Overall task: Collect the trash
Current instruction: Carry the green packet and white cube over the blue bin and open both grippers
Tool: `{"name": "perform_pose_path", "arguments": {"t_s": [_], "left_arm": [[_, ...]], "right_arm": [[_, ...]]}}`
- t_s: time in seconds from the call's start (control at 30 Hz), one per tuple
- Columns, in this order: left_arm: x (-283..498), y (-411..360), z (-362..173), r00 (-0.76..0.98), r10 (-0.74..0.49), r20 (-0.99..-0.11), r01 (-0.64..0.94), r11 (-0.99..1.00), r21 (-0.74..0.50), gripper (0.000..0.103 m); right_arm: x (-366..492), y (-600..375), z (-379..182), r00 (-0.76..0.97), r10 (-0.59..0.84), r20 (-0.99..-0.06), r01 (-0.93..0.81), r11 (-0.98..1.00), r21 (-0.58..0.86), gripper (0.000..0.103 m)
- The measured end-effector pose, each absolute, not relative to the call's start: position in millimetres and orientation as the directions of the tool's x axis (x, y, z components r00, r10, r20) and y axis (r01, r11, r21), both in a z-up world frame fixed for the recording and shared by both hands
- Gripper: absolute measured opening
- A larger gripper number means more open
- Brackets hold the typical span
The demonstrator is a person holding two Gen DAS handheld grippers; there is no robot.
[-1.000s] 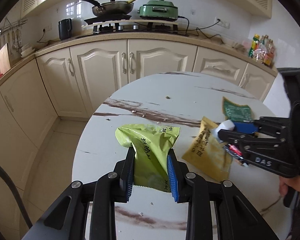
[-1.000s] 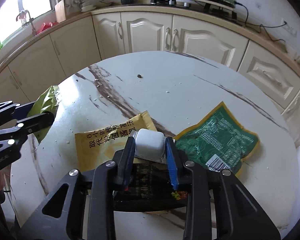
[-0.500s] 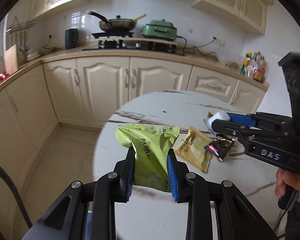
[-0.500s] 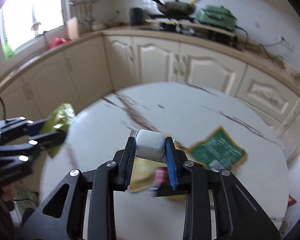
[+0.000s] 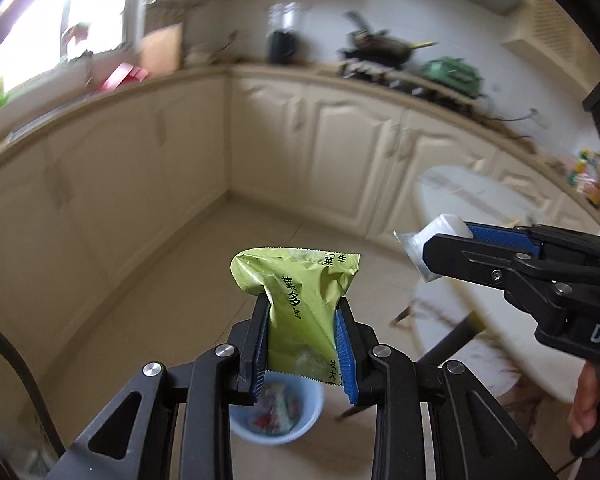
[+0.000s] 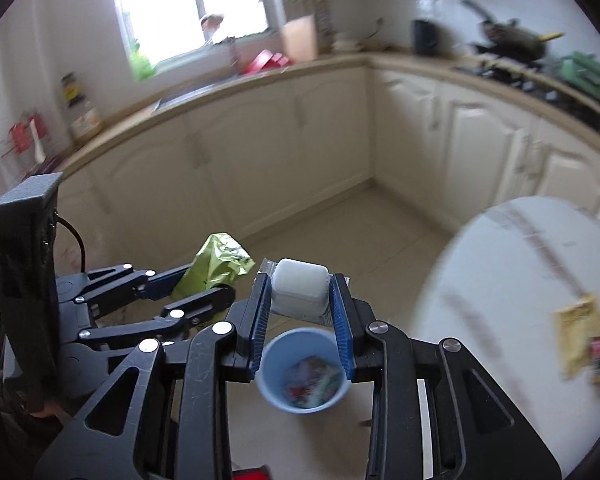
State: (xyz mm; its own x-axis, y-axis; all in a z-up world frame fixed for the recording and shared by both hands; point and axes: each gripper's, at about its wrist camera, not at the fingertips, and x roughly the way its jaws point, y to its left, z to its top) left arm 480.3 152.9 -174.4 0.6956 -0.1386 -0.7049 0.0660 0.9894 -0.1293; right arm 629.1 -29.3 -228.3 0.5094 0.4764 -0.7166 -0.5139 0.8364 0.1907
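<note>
left gripper [image 5: 302, 344] jaws clamped on green packet [image 5: 300, 304], above bin [image 5: 276, 412] to drop | right gripper [image 6: 300, 328] jaws clamped on white cup [image 6: 299, 289], over bin [image 6: 303, 372] too | wrappers [image 6: 580, 340] left on tabletop [image 6: 500, 280]

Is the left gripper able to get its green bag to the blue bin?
Probably yes. The left gripper, clamped on the green bag, hangs above the open blue bin on the floor, and nothing shows between them.
</note>
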Motion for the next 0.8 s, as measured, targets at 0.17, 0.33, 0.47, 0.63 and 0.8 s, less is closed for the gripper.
{"name": "perform_pose_path", "arguments": {"t_s": [0.17,0.33,0.47,0.63,0.8], "left_arm": [[476,190,-234,0.589,-0.116,-0.800,-0.012,0.988,-0.152,0.026],[488,206,-278,0.504,-0.131,-0.854,-0.035,0.985,-0.171,0.026],[505,210,-301,0.454,-0.139,-0.880,-0.041,0.983,-0.177,0.026],[539,220,-319,0.408,-0.158,-0.899,-0.039,0.981,-0.190,0.027],[563,224,-337,0.375,-0.160,-0.913,-0.046,0.981,-0.191,0.030]], "right_arm": [[637,30,-291,0.421,0.464,-0.779,-0.534,0.821,0.200,0.029],[658,53,-368,0.312,0.414,-0.855,-0.479,0.846,0.235,0.029],[675,57,-413,0.243,0.397,-0.885,-0.437,0.859,0.266,0.032],[693,53,-446,0.202,0.396,-0.896,-0.400,0.868,0.293,0.040],[703,47,-453,0.208,0.391,-0.897,-0.379,0.877,0.295,0.052]]}}
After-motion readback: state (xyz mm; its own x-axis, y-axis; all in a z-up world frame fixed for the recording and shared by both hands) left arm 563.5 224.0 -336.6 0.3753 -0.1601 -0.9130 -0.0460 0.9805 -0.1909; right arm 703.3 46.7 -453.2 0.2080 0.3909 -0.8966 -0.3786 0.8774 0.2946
